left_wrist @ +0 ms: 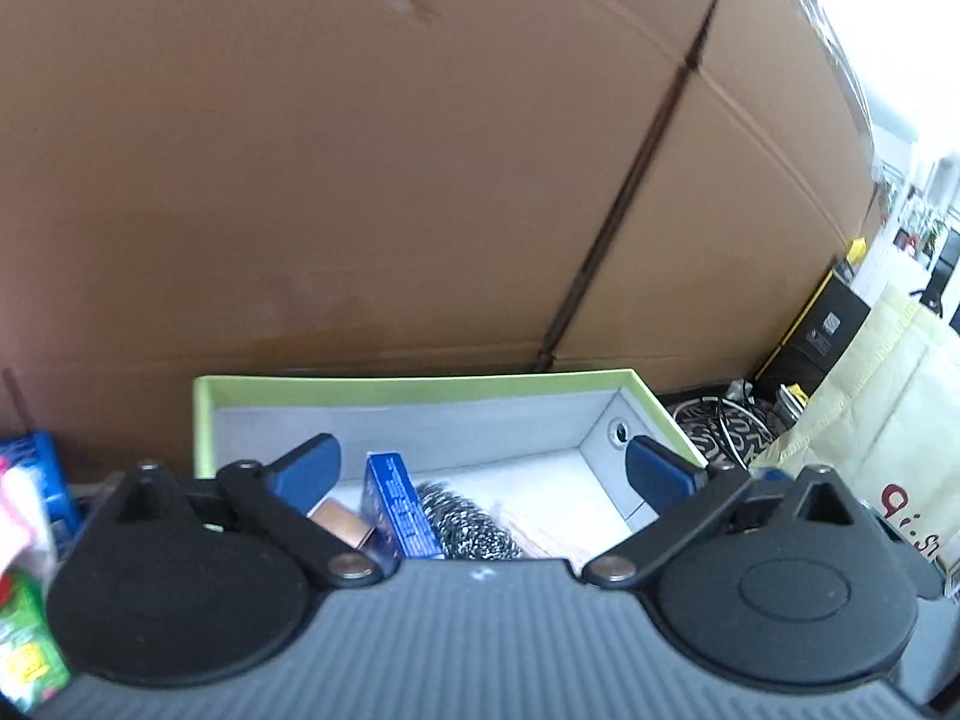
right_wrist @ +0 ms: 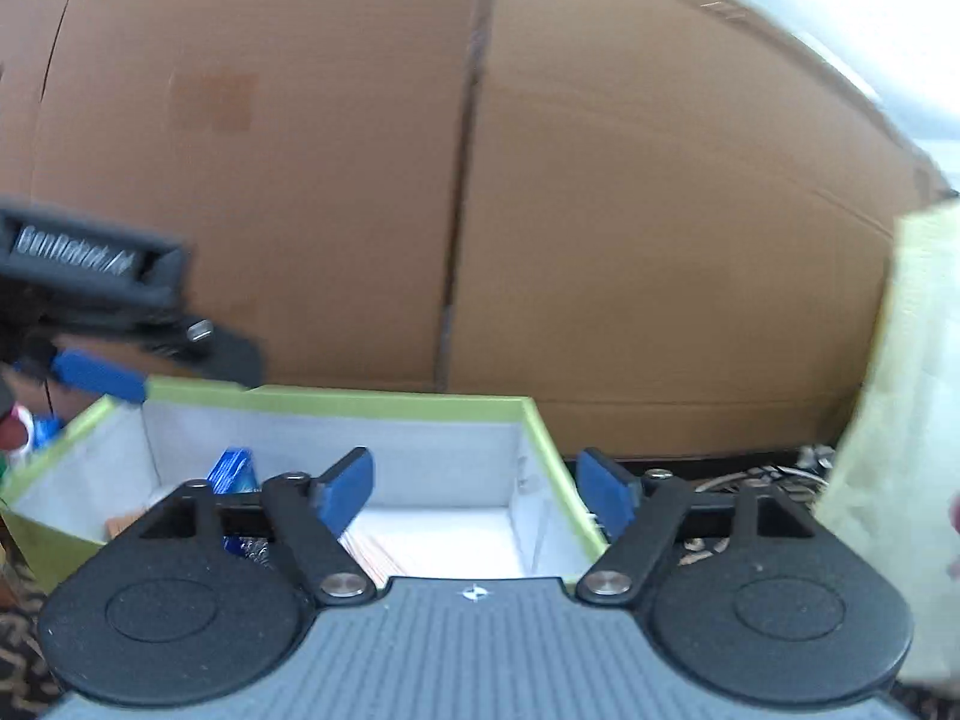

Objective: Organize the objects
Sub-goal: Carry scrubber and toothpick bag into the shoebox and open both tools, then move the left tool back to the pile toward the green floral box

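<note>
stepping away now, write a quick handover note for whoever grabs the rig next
Left claw: open, empty, over the green-rimmed box.
Right claw: open, empty, astride the box's right wall.
In the box: blue carton, steel scourer, a small copper-coloured box, some pale flat items.
Left: blue and green packets are outside the box on its left; more may need sorting.
</note>
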`<state>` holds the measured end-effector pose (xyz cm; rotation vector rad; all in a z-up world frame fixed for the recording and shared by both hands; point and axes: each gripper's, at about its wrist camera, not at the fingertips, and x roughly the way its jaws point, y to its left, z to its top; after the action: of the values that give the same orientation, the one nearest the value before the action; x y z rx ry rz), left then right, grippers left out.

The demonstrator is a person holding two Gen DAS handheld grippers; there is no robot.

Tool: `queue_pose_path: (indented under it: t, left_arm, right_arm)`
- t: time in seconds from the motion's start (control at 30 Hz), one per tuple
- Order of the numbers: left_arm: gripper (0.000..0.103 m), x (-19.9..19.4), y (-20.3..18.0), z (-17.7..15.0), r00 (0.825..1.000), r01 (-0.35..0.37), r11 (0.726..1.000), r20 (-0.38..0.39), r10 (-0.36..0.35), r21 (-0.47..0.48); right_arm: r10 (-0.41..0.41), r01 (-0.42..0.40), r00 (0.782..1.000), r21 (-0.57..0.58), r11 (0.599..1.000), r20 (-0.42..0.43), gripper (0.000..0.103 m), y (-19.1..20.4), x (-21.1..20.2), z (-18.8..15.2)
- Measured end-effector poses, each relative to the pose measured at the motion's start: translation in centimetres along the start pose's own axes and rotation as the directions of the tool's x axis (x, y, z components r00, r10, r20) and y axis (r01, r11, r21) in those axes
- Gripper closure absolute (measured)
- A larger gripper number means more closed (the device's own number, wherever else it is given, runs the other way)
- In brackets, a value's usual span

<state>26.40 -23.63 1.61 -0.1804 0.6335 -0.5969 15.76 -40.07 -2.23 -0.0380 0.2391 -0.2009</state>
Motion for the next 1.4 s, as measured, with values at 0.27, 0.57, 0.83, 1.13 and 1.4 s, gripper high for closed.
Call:
queue_pose_path:
  t: [0.27, 0.57, 0.83, 1.13, 1.4]
  left_arm:
    - [0.000, -6.8, -0.6, -2.7, 0.999, -0.032, 0.998, 0.006, 0.032, 0.051]
    - [0.000, -17.6, 1.1, -8.2, 0.995, -0.090, 0.993, 0.043, 0.087, 0.075]
    - [0.000, -24.6, 7.6, -14.8, 0.966, -0.257, 0.966, 0.027, 0.258, -0.035]
    - [0.000, -25.9, 13.4, -17.0, 0.946, -0.320, 0.939, 0.005, 0.323, -0.123]
    - [0.000, -22.0, 12.6, -15.4, 0.962, -0.270, 0.963, -0.047, 0.270, -0.013]
  right_arm:
    - [0.110, -0.111, 0.994, 0.175, 0.978, 0.015, 0.010, 0.9, -7.8, -1.8]
    - [0.281, -0.270, 0.959, 0.197, 0.942, -0.029, 0.008, 5.7, -14.8, -3.3]
    - [0.396, -0.362, 0.910, 0.230, 0.903, -0.122, 0.008, 10.1, -16.9, -5.9]
    - [0.457, -0.413, 0.867, 0.229, 0.882, -0.198, 0.008, 14.4, -17.6, -7.8]
    - [0.413, -0.360, 0.884, 0.245, 0.900, -0.219, 0.008, 14.2, -17.2, -7.8]
